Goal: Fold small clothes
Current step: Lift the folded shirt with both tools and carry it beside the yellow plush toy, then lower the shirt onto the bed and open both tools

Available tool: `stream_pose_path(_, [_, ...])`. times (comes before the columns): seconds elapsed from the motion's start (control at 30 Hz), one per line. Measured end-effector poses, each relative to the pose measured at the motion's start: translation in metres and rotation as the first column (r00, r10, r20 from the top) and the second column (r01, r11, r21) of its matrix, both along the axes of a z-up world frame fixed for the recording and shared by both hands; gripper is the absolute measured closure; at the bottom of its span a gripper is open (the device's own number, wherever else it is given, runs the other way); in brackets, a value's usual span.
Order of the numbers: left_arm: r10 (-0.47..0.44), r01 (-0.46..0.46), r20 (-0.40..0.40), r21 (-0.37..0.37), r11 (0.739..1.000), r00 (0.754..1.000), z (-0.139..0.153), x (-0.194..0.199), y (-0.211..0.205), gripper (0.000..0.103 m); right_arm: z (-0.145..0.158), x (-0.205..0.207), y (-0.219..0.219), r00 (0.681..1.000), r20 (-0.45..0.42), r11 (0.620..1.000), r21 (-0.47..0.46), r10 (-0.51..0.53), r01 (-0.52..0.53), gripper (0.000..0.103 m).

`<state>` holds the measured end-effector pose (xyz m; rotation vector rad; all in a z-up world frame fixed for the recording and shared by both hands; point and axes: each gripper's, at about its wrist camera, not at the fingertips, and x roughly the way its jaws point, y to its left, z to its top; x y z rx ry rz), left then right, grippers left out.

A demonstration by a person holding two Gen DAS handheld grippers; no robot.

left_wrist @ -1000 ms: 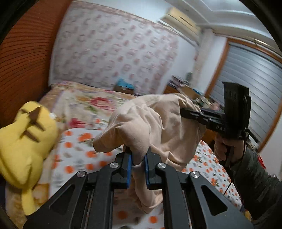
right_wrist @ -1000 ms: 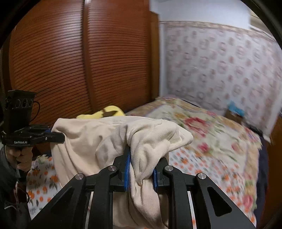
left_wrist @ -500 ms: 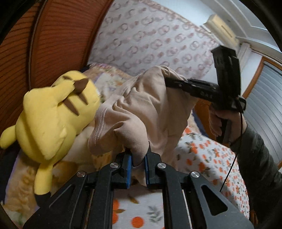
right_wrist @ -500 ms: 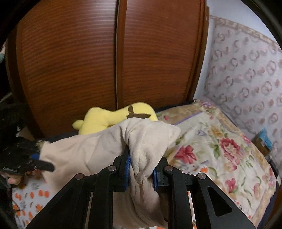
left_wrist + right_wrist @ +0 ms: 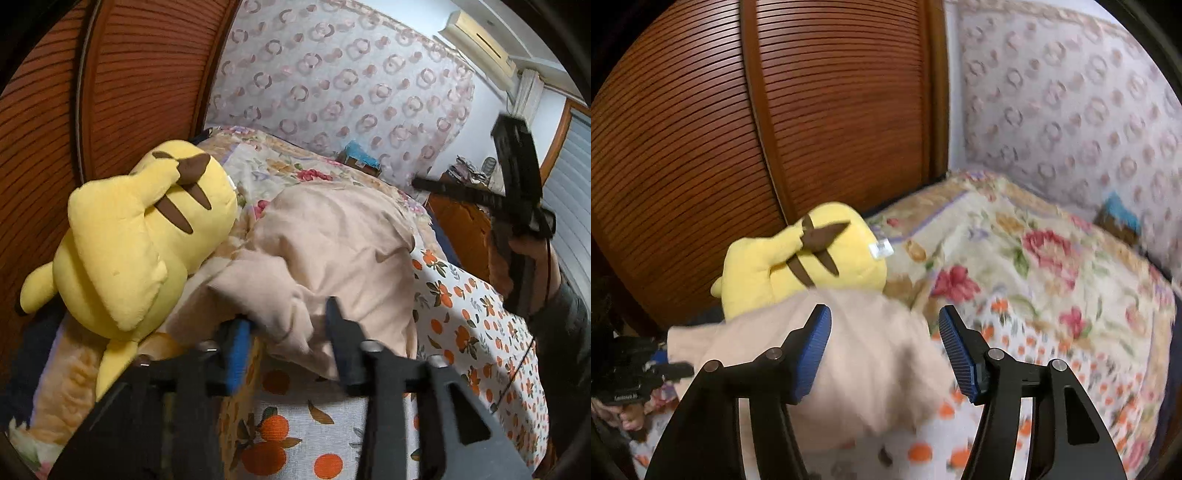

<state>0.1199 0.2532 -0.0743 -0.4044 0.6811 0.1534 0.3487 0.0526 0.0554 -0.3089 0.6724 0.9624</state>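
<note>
Now a yellow plush [image 5: 140, 236] lies at ten o'clock, touching the beige garment [image 5: 332, 251] on the bed [image 5: 480, 332]. Both the left gripper [image 5: 288, 354] and right gripper [image 5: 884, 350] are opening, cloth loose between their jaws.

Beige garment [image 5: 332, 251] soft matt cloth; toy [image 5: 140, 236] plush; wardrobe [image 5: 738, 129] ribbed glossy wood (reddish).

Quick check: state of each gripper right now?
Left gripper: jaws opening, beige cloth garment between them, unpinched.
Right gripper: jaws opening, garment released.
</note>
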Motion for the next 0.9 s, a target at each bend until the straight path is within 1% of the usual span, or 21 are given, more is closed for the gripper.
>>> stream_pose_path(0.07, [-0.003, 0.003, 0.005, 0.031, 1.0, 1.0, 0.005, -0.003, -0.002, 0.046, -0.008, -0.003, 0.0, 0.999, -0.034, 1.0, -0.005, -0.021, 0.021, 0.04])
stream_pose_path(0.1, [0.001, -0.002, 0.018, 0.045, 0.999, 1.0, 0.009, -0.006, -0.004, 0.034, -0.01, -0.002, -0.001, 0.998, -0.058, 1.0, -0.006, -0.027, 0.027, 0.039])
stream_pose_path(0.13, [0.003, -0.005, 0.027, 0.052, 0.999, 1.0, 0.011, -0.007, -0.005, 0.025, -0.013, -0.004, -0.002, 0.996, -0.083, 1.0, -0.003, -0.031, 0.031, 0.037])
stream_pose_path(0.2, [-0.001, -0.002, 0.039, 0.084, 0.996, 0.999, 0.019, -0.008, -0.011, 0.023, -0.016, -0.004, -0.009, 0.991, -0.126, 0.999, 0.003, -0.036, 0.037, 0.036])
stream_pose_path(0.27, [-0.012, 0.007, 0.045, 0.118, 0.993, 0.999, 0.023, -0.005, -0.017, 0.023, -0.021, 0.002, -0.007, 0.983, -0.179, 0.999, 0.008, -0.046, 0.049, 0.036])
stream_pose_path(0.37, [-0.034, 0.031, 0.018, 0.143, 0.989, 0.999, 0.02, 0.008, -0.023, 0.023, -0.032, 0.013, 0.003, 0.967, -0.25, 0.998, 0.015, -0.052, 0.058, 0.036])
stream_pose_path(0.43, [-0.057, 0.06, -0.025, 0.13, 0.99, 0.998, 0.013, 0.019, -0.022, 0.023, -0.039, 0.026, 0.01, 0.951, -0.304, 0.996, 0.048, -0.054, 0.071, 0.036])
stream_pose_path(0.5, [-0.06, 0.067, -0.061, 0.109, 0.992, 0.996, 0.005, 0.025, -0.019, 0.023, -0.045, 0.042, 0.017, 0.928, -0.36, 0.991, 0.056, -0.095, 0.123, 0.036])
stream_pose_path(0.57, [-0.06, 0.069, -0.086, 0.105, 0.992, 0.994, -0.002, 0.027, -0.016, 0.023, -0.049, 0.055, 0.022, 0.907, -0.404, 0.985, 0.069, -0.116, 0.156, 0.036])
stream_pose_path(0.6, [-0.06, 0.07, -0.097, 0.106, 0.992, 0.993, -0.004, 0.027, -0.015, 0.023, -0.049, 0.059, 0.025, 0.907, -0.404, 0.983, 0.08, -0.121, 0.167, 0.036])
stream_pose_path(0.67, [-0.064, 0.076, -0.116, 0.103, 0.992, 0.991, -0.01, 0.028, -0.016, 0.023, -0.049, 0.067, 0.036, 0.907, -0.393, 0.979, 0.067, -0.154, 0.195, 0.036])
stream_pose_path(0.73, [-0.073, 0.086, -0.128, 0.098, 0.991, 0.989, -0.015, 0.029, -0.017, 0.023, -0.052, 0.072, 0.045, 0.904, -0.395, 0.978, 0.059, -0.163, 0.202, 0.036])
stream_pose_path(0.77, [-0.078, 0.092, -0.136, 0.097, 0.991, 0.988, -0.017, 0.03, -0.018, 0.023, -0.053, 0.074, 0.05, 0.903, -0.399, 0.977, 0.068, -0.158, 0.201, 0.041])
stream_pose_path(0.8, [-0.08, 0.094, -0.138, 0.098, 0.991, 0.987, -0.019, 0.029, -0.019, 0.023, -0.056, 0.071, 0.052, 0.907, -0.397, 0.979, 0.08, -0.144, 0.19, 0.05])
stream_pose_path(0.83, [-0.08, 0.095, -0.141, 0.097, 0.991, 0.987, -0.02, 0.029, -0.02, 0.023, -0.056, 0.069, 0.056, 0.914, -0.387, 0.982, 0.083, -0.125, 0.17, 0.066])
stream_pose_path(0.87, [-0.083, 0.097, -0.147, 0.096, 0.991, 0.986, -0.022, 0.029, -0.021, 0.023, -0.054, 0.067, 0.06, 0.924, -0.368, 0.985, 0.091, -0.104, 0.146, 0.079])
stream_pose_path(0.9, [-0.082, 0.097, -0.151, 0.096, 0.991, 0.985, -0.023, 0.029, -0.021, 0.023, -0.055, 0.062, 0.059, 0.933, -0.352, 0.987, 0.11, -0.07, 0.115, 0.081])
